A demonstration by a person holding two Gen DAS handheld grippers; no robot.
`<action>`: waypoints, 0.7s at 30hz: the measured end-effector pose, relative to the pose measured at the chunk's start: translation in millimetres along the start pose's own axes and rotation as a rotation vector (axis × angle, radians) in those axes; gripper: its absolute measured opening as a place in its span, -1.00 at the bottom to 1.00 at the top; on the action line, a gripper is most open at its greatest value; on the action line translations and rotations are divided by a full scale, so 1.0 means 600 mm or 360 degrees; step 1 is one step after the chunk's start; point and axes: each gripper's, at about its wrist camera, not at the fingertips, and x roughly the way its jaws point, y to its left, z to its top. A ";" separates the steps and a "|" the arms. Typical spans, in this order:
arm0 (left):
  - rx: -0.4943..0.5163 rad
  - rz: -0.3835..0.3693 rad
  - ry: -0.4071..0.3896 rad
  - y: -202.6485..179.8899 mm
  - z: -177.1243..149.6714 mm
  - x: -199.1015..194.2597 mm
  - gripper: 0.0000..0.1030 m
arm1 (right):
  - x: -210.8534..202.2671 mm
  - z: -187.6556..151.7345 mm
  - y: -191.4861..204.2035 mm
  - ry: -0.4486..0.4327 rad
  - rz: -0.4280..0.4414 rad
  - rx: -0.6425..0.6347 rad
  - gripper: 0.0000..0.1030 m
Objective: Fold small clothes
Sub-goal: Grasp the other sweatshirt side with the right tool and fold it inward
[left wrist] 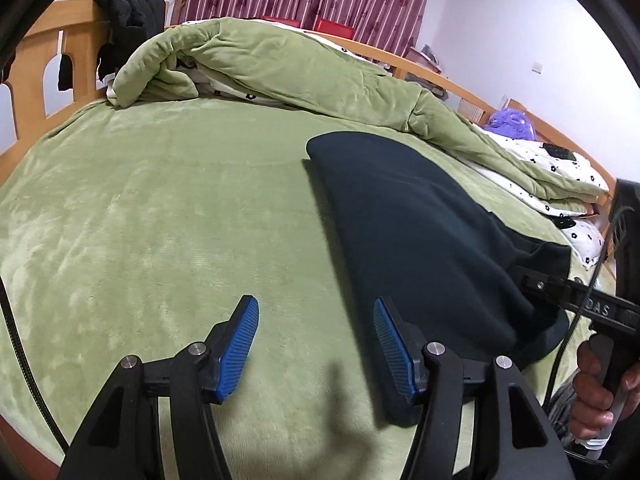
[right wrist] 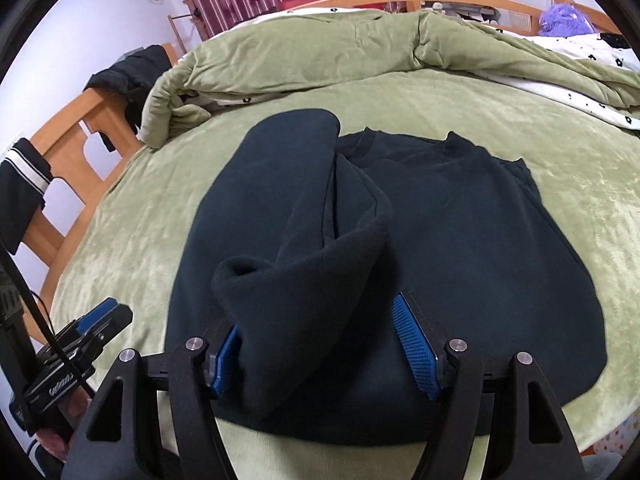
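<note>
A dark navy sweatshirt (right wrist: 460, 240) lies on the green bed sheet (right wrist: 132, 240), collar away from me. Its left sleeve and side are folded over the body, and a bunch of sleeve cloth (right wrist: 288, 304) sits between the fingers of my right gripper (right wrist: 320, 348). The jaws stand wide apart; the cloth drapes against the left blue pad (right wrist: 224, 360) only. My left gripper (left wrist: 316, 344) is open and empty over bare sheet, just left of the sweatshirt's edge (left wrist: 420, 248). The right gripper shows in the left wrist view (left wrist: 560, 288), reaching into the garment's hem.
A rumpled green quilt (left wrist: 280, 64) is heaped along the far side of the bed. A wooden footboard (left wrist: 40, 64) with a black jacket (left wrist: 124, 20) hung on it stands at the left. A purple plush toy (left wrist: 512, 124) lies far right.
</note>
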 end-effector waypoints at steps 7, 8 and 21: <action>-0.0073 -0.0018 0.0090 0.024 -0.003 0.032 0.15 | 0.044 0.025 0.016 -0.0036 0.0011 0.0006 -0.45; -0.0101 -0.0029 0.0097 0.028 -0.001 0.034 0.15 | 0.040 0.029 0.020 -0.0069 0.0010 -0.0019 -0.51; -0.0091 -0.0026 0.0085 0.010 0.003 0.033 0.15 | -0.088 0.051 -0.076 -0.0332 -0.0174 -0.0109 -0.62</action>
